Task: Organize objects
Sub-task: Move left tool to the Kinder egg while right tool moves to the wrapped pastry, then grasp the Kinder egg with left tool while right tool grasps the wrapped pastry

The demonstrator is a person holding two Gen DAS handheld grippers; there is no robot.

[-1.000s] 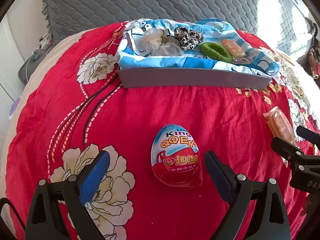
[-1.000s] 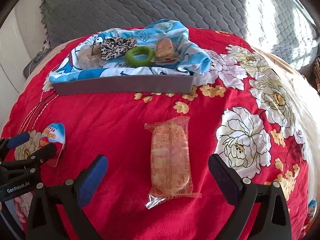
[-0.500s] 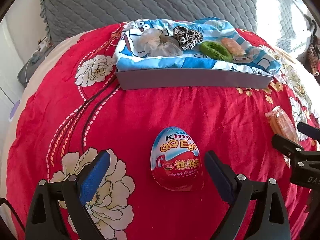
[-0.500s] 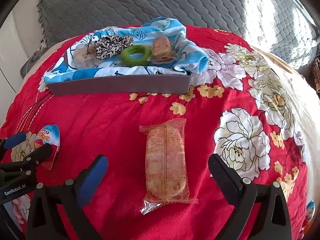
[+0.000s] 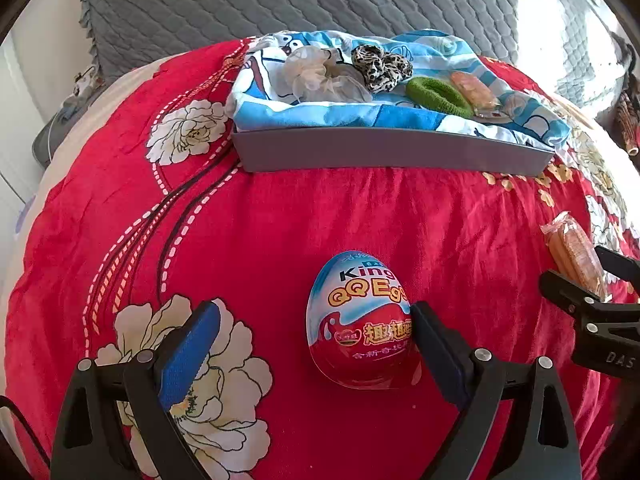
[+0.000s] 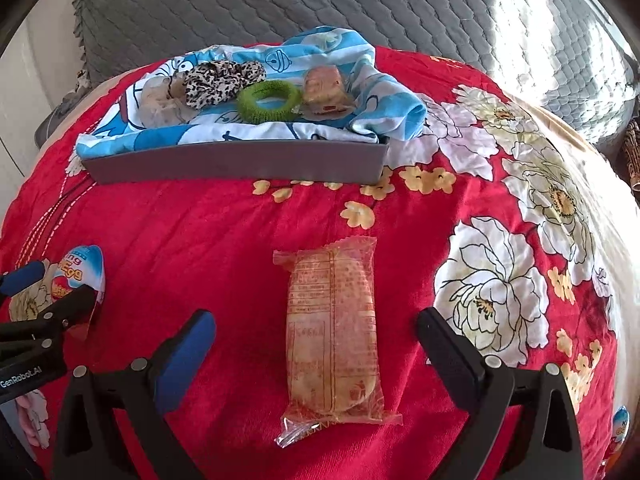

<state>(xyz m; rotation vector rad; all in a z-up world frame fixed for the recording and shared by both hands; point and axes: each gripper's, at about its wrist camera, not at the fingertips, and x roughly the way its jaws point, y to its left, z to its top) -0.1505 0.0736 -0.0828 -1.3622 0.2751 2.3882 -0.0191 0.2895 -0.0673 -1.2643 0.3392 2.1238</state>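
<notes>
A red and blue toy egg (image 5: 360, 322) lies on the red flowered bedspread between the open fingers of my left gripper (image 5: 316, 344), close against the right finger; it also shows in the right wrist view (image 6: 82, 270). A wrapped orange snack cake (image 6: 334, 334) lies lengthwise between the open fingers of my right gripper (image 6: 316, 354), touching neither; it also shows in the left wrist view (image 5: 572, 252). A grey tray (image 5: 396, 154) (image 6: 236, 162) lined with a blue cartoon cloth stands beyond, holding a leopard scrunchie (image 6: 222, 80), a green hair band (image 6: 268, 100), a pale scrunchie (image 5: 324, 78) and another snack pack (image 6: 326, 90).
A grey quilted pillow (image 6: 280, 0) lies behind the tray. Another egg toy (image 6: 620, 430) peeks in at the right edge of the right wrist view. The bed drops off at the left and right sides.
Both grippers have moved forward and lower. The egg and the snack cake now sit deeper between their fingers. Both stay open.
</notes>
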